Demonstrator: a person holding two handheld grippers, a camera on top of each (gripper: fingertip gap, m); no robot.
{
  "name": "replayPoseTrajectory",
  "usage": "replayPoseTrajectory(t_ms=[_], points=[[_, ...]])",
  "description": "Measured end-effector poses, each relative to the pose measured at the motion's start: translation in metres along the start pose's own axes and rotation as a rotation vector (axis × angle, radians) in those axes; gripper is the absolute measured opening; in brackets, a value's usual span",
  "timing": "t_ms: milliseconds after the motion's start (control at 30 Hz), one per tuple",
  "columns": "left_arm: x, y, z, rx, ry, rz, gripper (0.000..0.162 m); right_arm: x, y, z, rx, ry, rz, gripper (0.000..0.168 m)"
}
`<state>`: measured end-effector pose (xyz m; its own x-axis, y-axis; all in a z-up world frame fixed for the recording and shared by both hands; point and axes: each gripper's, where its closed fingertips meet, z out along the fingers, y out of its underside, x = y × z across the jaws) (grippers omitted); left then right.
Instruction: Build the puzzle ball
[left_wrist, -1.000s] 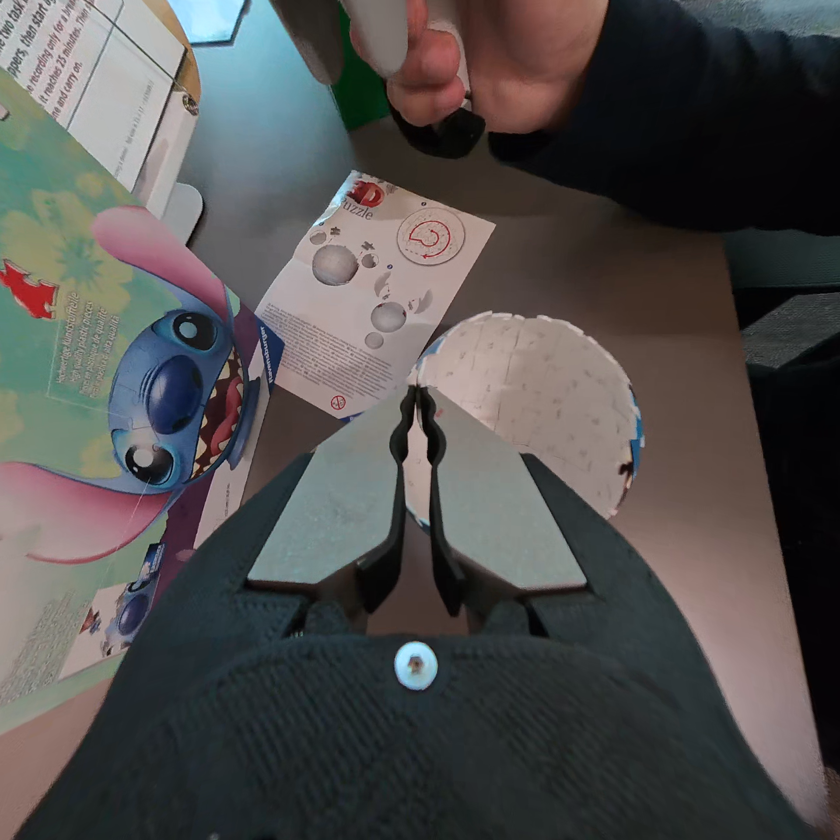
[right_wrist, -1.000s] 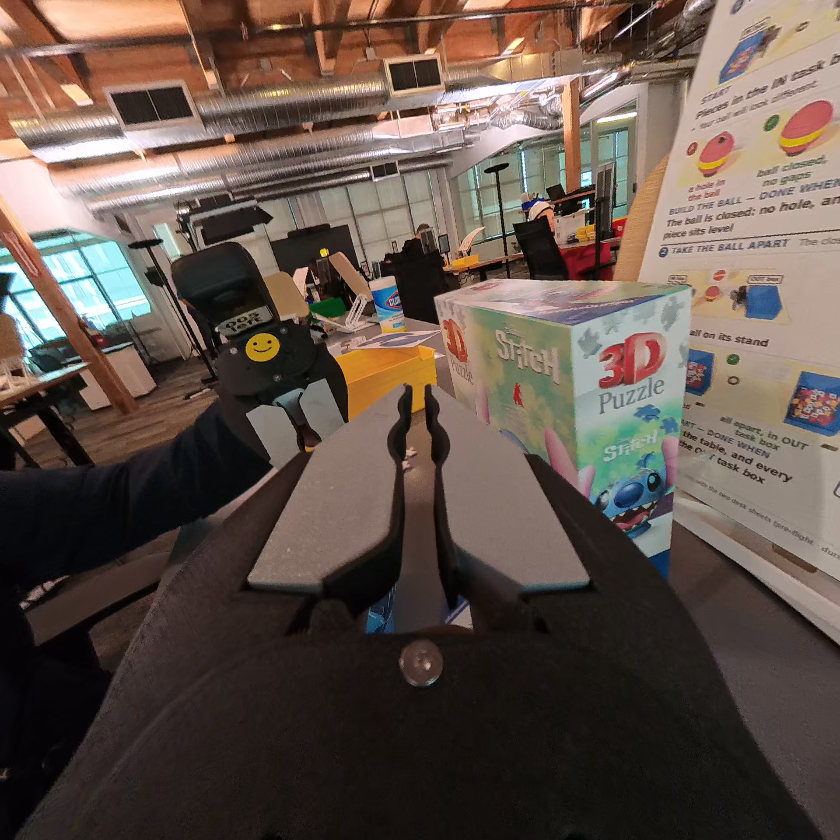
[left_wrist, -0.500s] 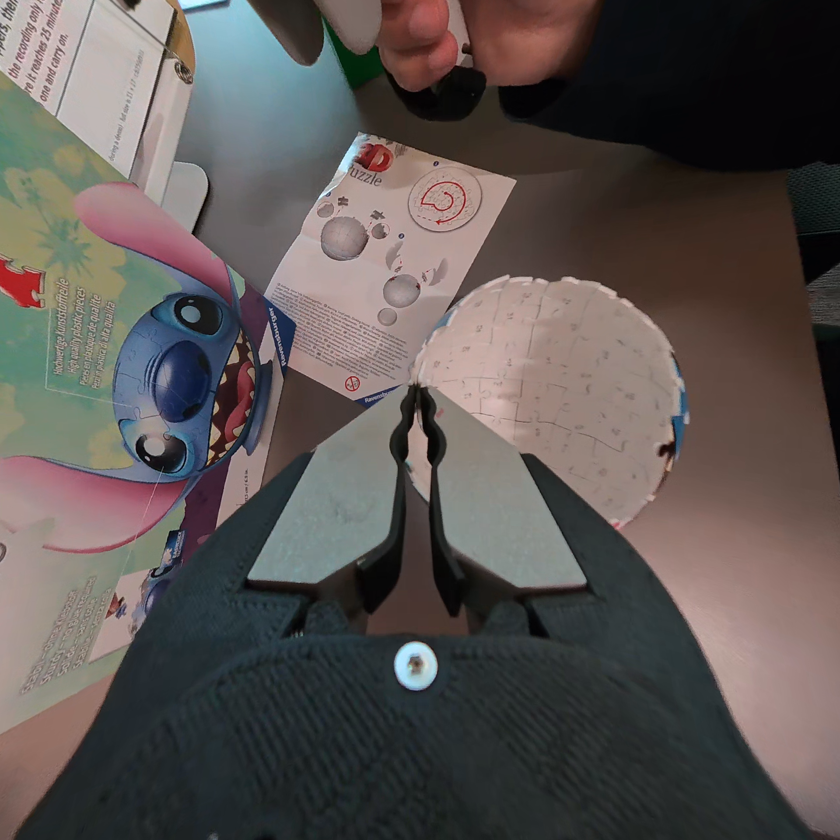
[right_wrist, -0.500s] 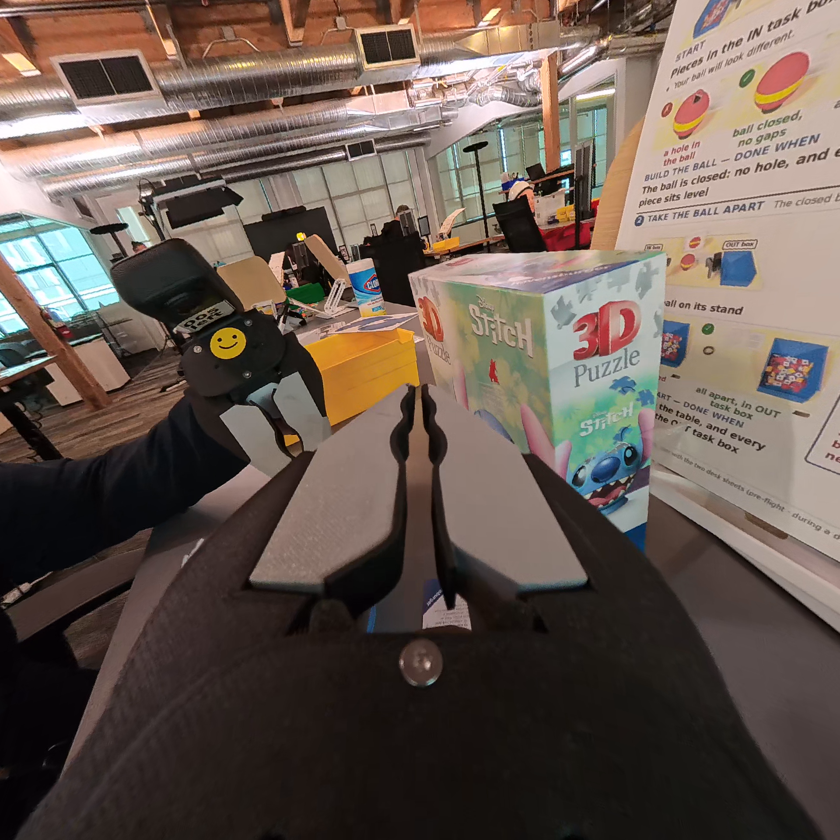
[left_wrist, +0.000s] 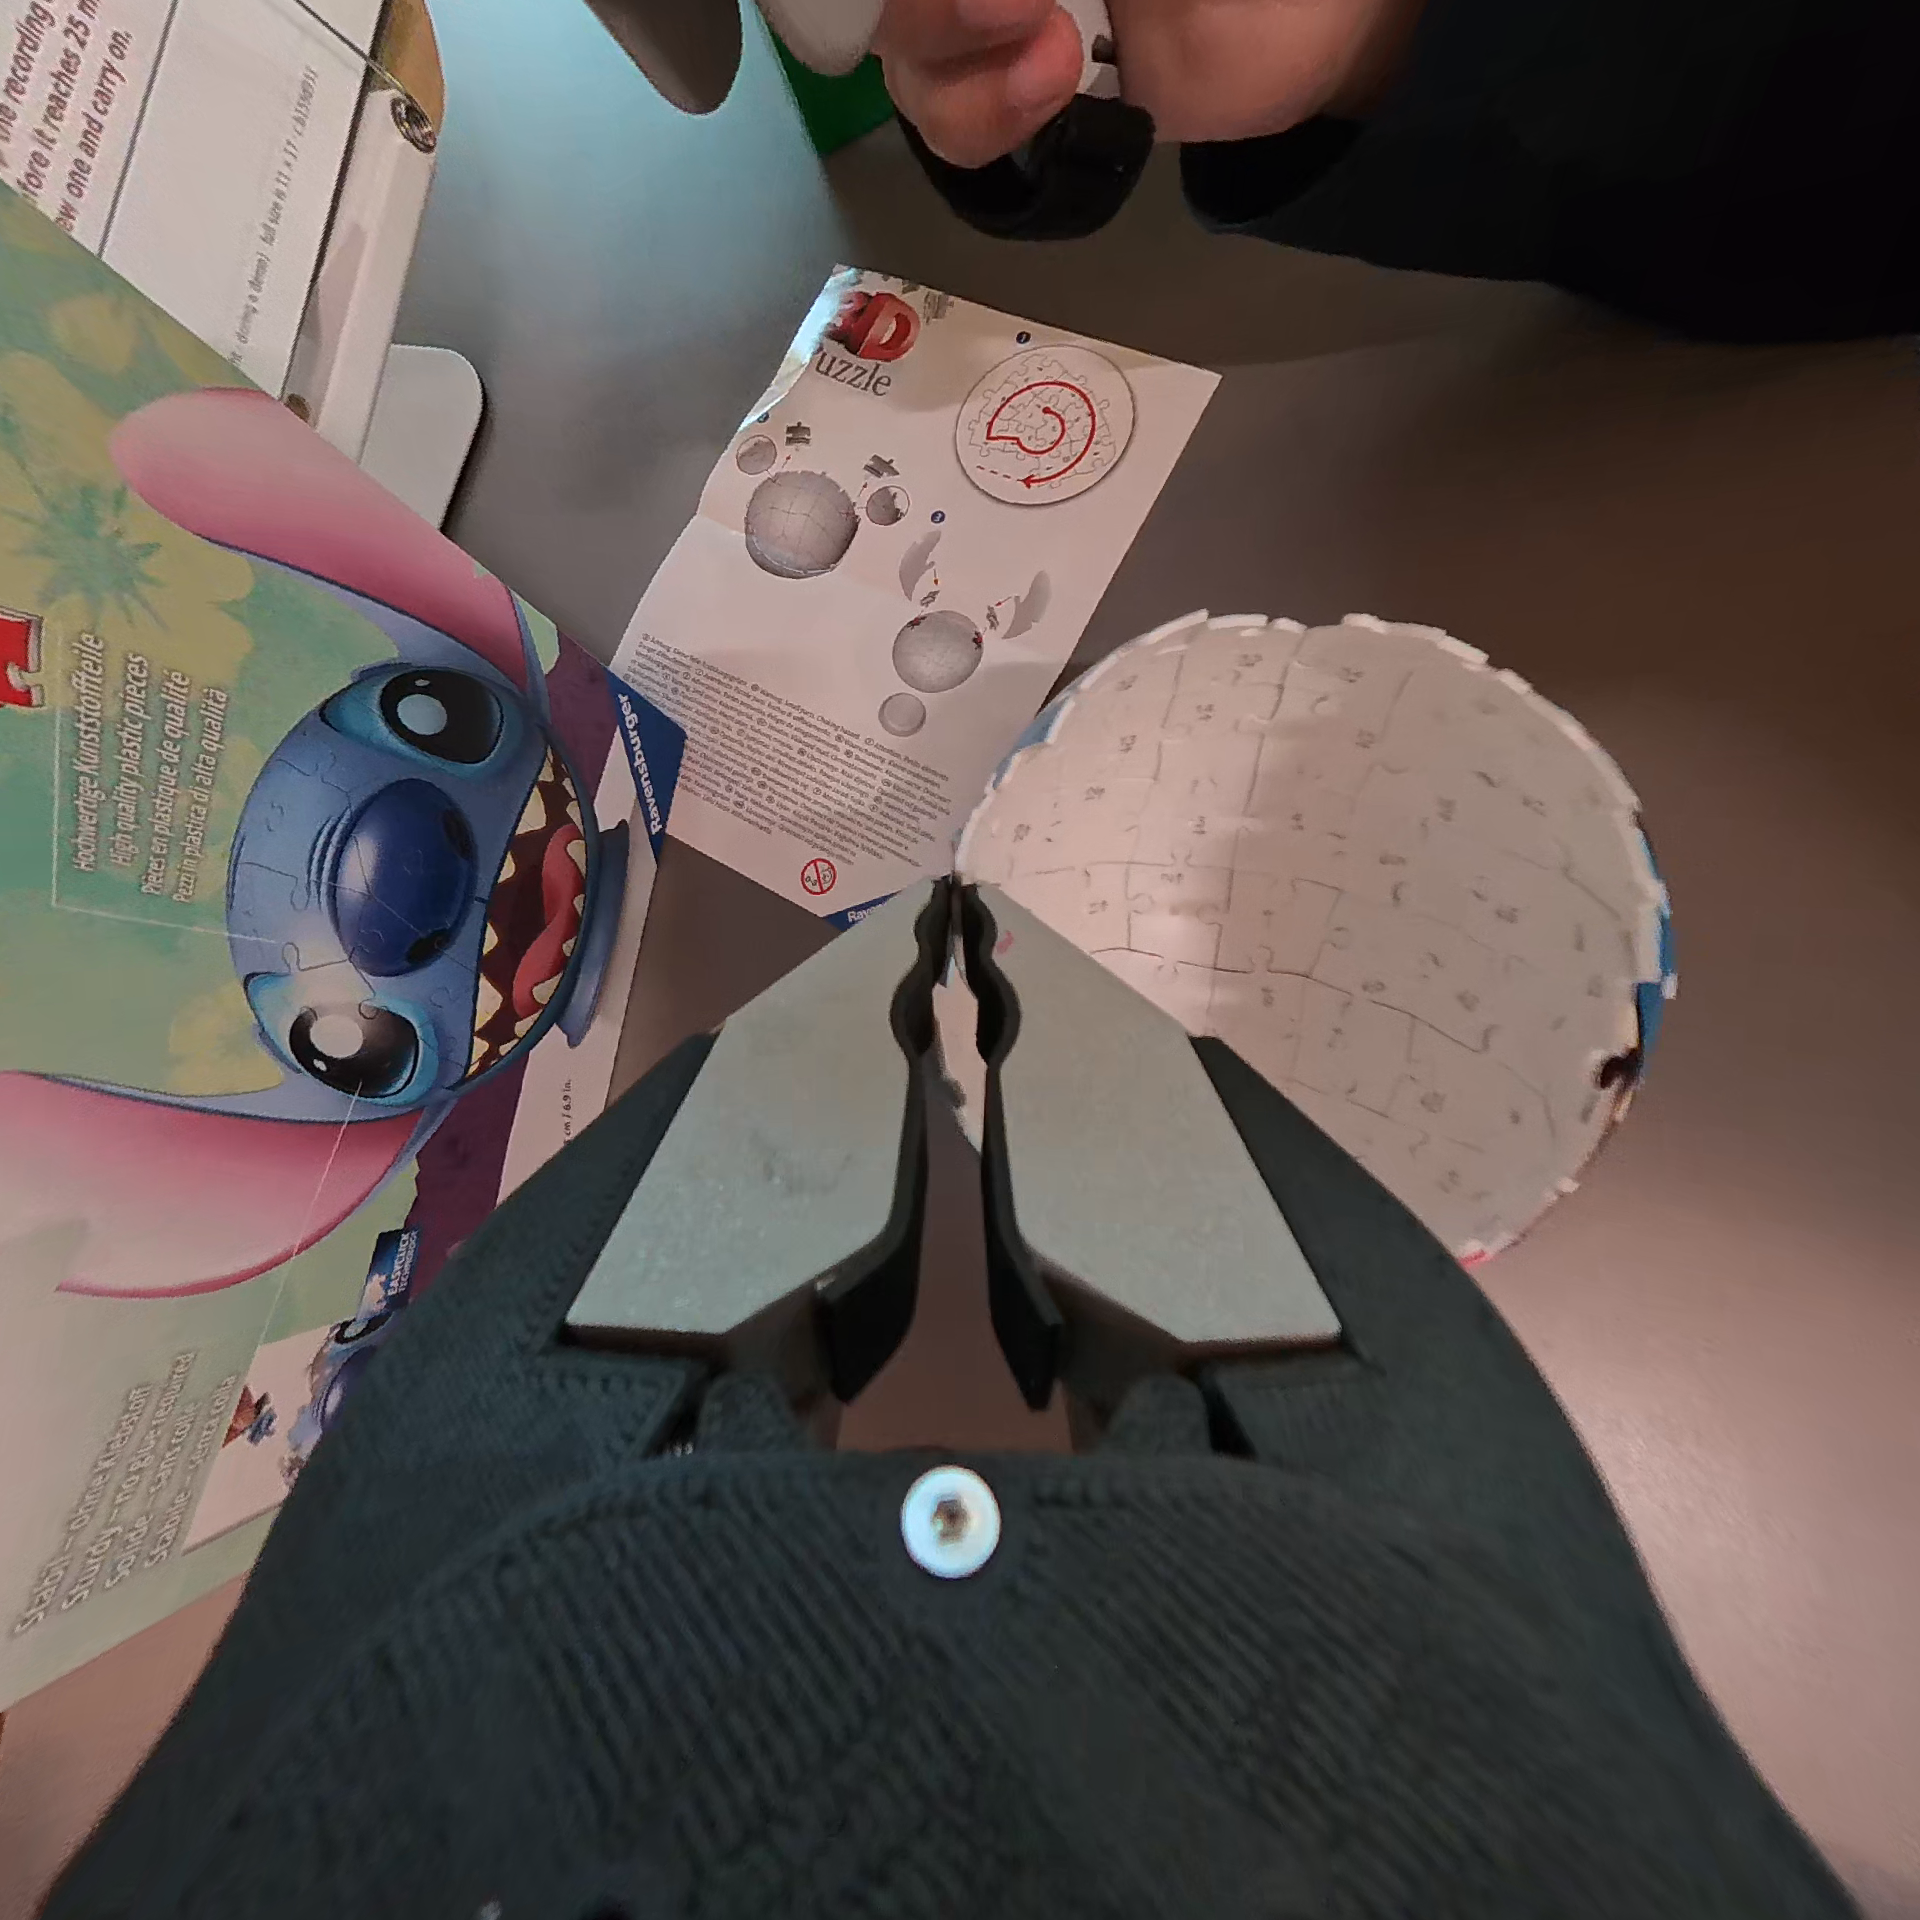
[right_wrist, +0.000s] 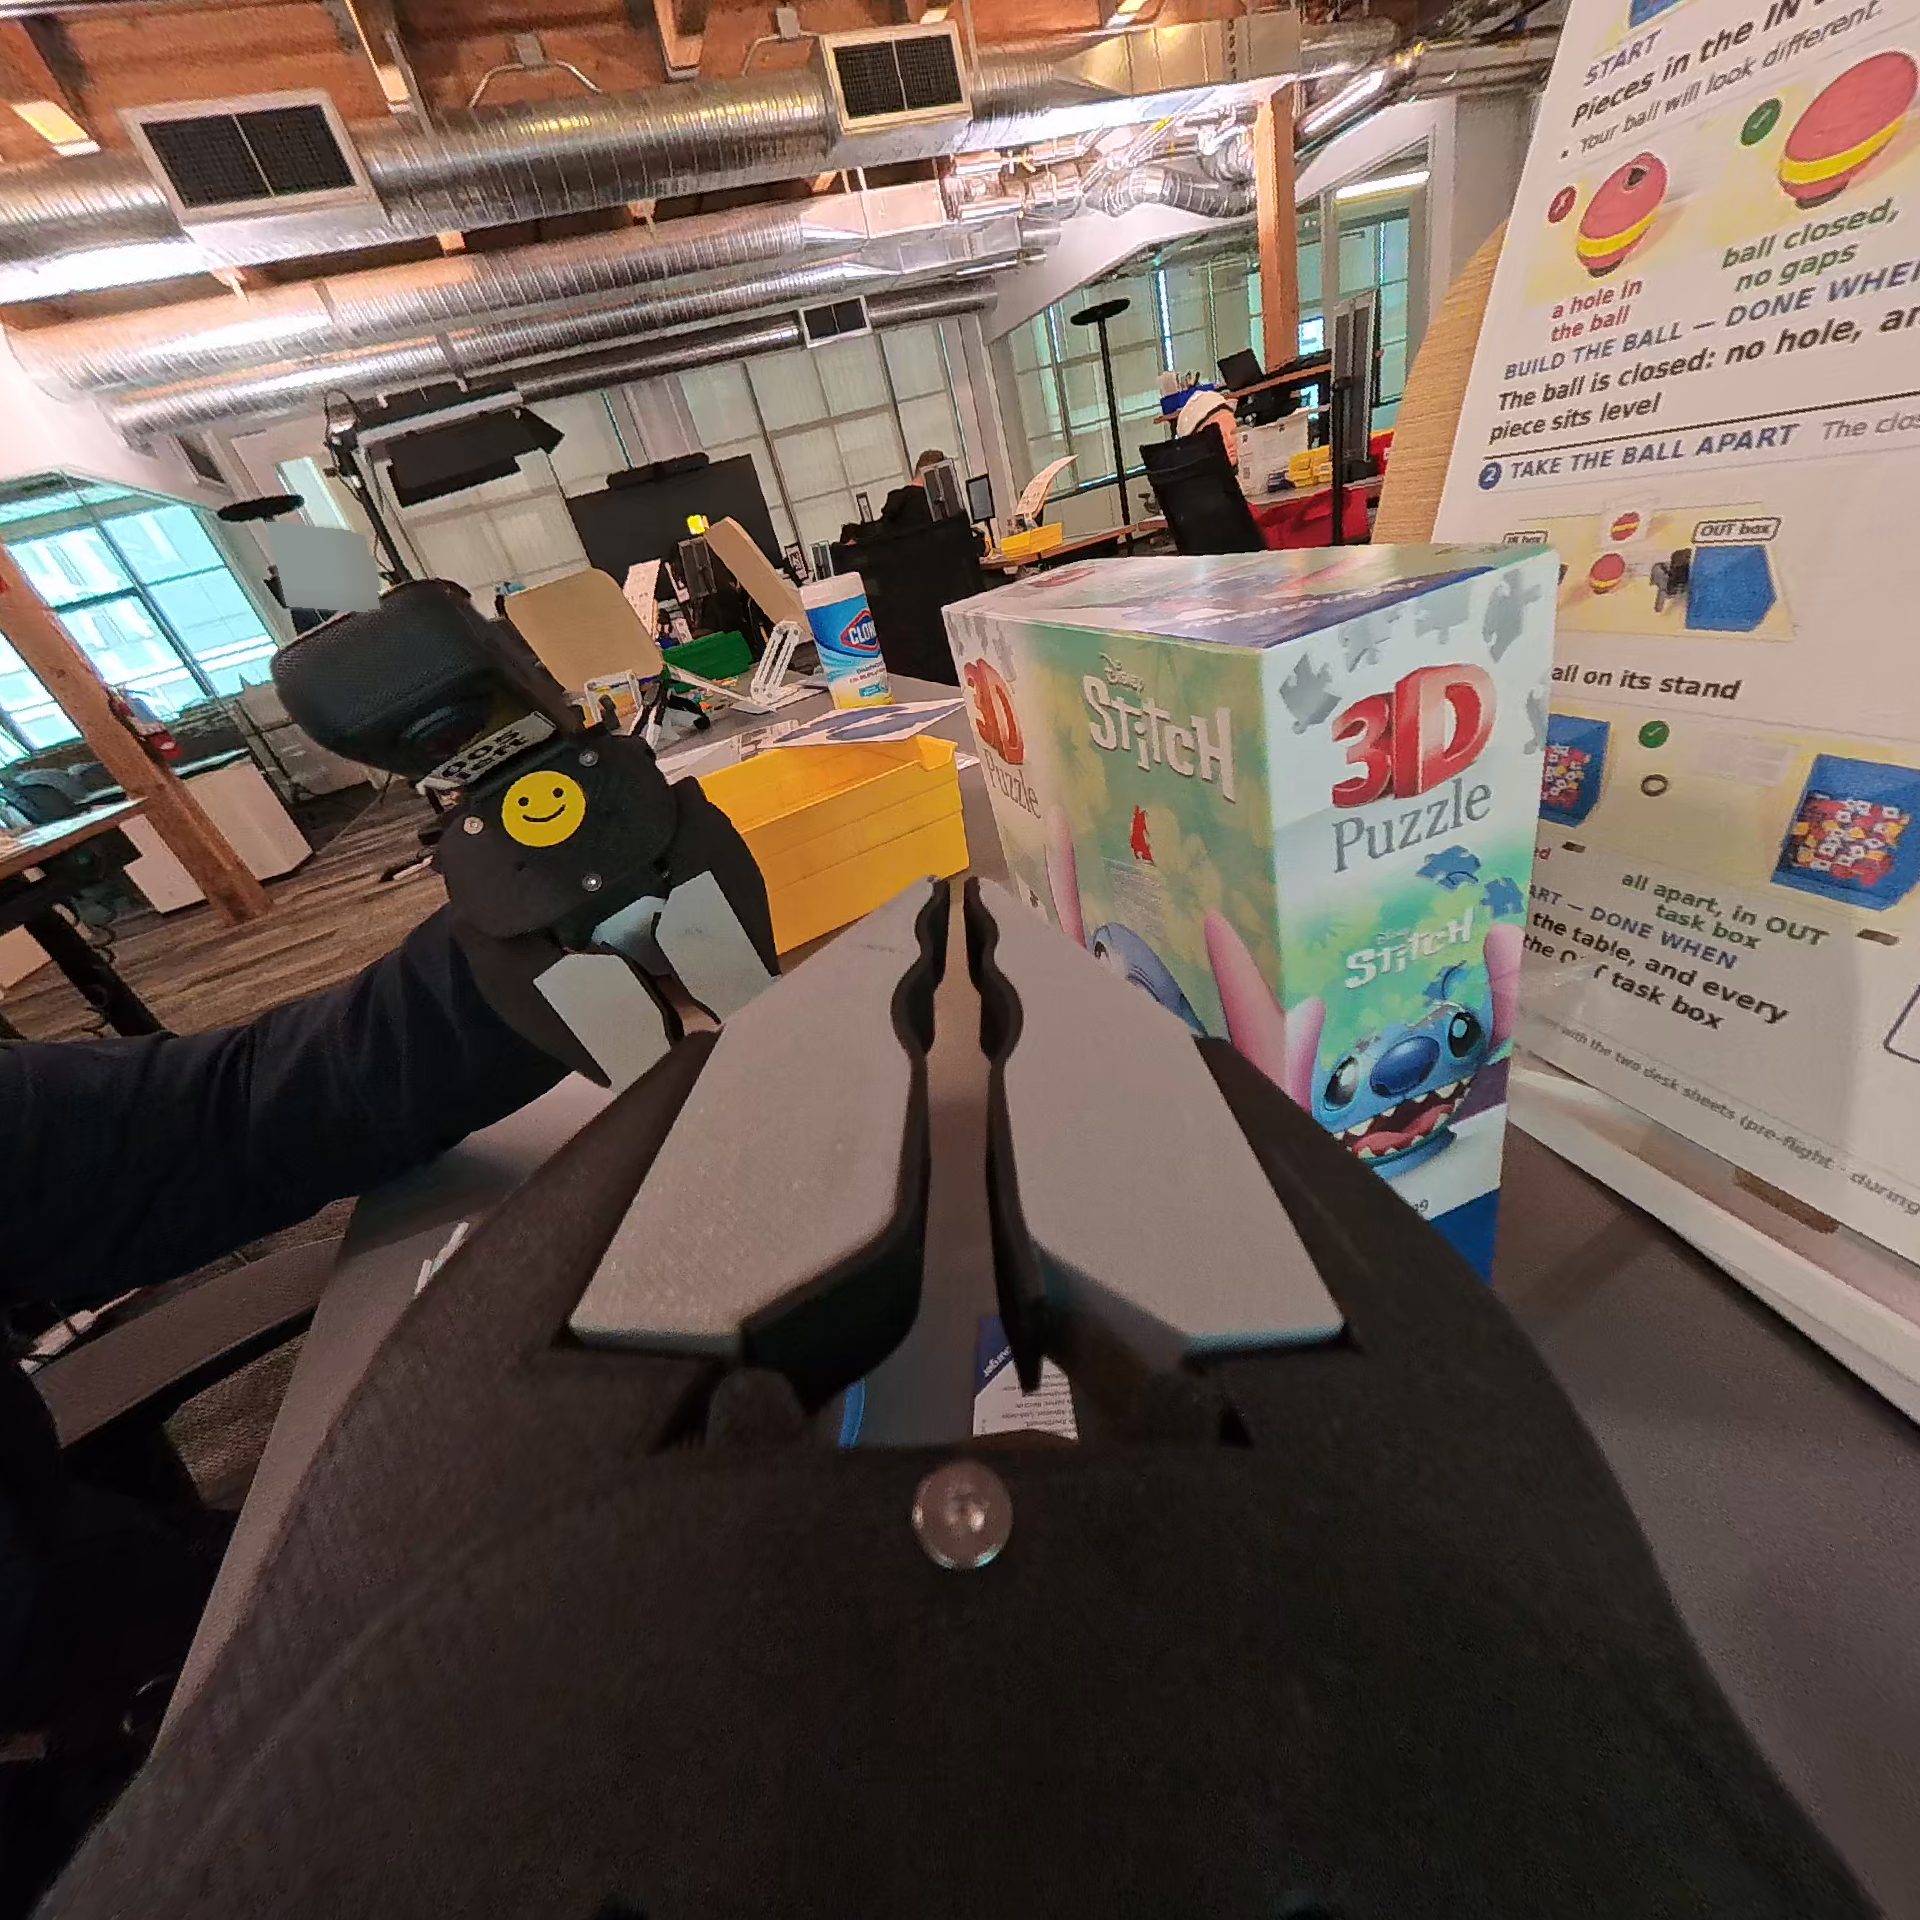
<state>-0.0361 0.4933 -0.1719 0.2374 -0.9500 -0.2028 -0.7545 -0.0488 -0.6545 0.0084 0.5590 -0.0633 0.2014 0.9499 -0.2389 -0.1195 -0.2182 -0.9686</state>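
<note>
Below, half-built puzzle ball (hollow) — jaws together

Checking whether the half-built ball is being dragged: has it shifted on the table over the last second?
Cannot tell. The half-built ball keeps its place beside the instruction leaflet; both slide together in the left wrist view.

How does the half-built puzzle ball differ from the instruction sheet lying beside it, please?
The half-built puzzle ball is a curved, open shell of joined pieces; the instruction sheet lies flat. The ball's inside is nearly plain white; the sheet carries printed diagrams. Both rest on the table.
</note>
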Motion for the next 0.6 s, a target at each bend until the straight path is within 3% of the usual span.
replayPoseTrajectory(t_ms=[600], points=[[0.0031,-0.0006,-0.0002,-0.008,0.009,0.003,0.0,-0.0011,-0.0004,0.0002,0.002,-0.005,0.001,0.0]])
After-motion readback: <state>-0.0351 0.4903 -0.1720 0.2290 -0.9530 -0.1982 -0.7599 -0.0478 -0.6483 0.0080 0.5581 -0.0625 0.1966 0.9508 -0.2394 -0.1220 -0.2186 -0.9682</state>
